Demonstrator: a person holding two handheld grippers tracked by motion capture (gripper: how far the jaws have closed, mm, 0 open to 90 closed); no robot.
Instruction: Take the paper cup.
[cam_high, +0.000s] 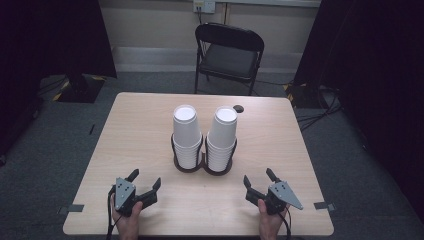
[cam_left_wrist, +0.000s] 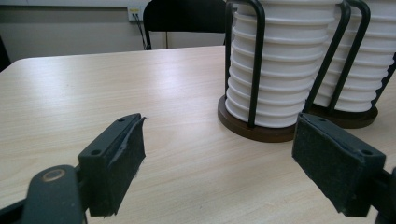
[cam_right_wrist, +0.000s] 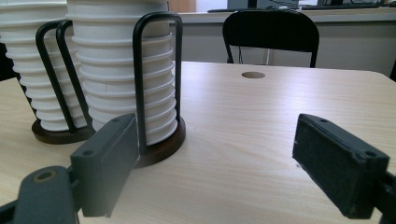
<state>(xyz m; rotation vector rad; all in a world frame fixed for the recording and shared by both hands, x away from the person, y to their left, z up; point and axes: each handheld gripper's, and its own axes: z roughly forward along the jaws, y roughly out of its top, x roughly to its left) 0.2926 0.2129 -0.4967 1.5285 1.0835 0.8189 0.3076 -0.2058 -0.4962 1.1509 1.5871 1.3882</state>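
Observation:
Two stacks of upturned white cups stand mid-table, the left stack (cam_high: 186, 135) and the right stack (cam_high: 222, 137), each in a dark wire holder (cam_high: 202, 167) with a round base. My left gripper (cam_high: 146, 179) rests near the front left edge, jaws open and empty, pointing toward the stacks. My right gripper (cam_high: 259, 179) rests near the front right edge, also open and empty. In the left gripper view the nearer stack (cam_left_wrist: 275, 70) rises beyond the open gripper (cam_left_wrist: 219, 154). In the right gripper view the nearer stack (cam_right_wrist: 123, 70) stands at left, past the open gripper (cam_right_wrist: 217, 158).
The pale wooden table (cam_high: 140, 130) has a round cable hole (cam_high: 239, 108) behind the right stack. A black folding chair (cam_high: 227, 55) stands beyond the far edge. Tape marks (cam_high: 324, 205) sit at the table's front corners.

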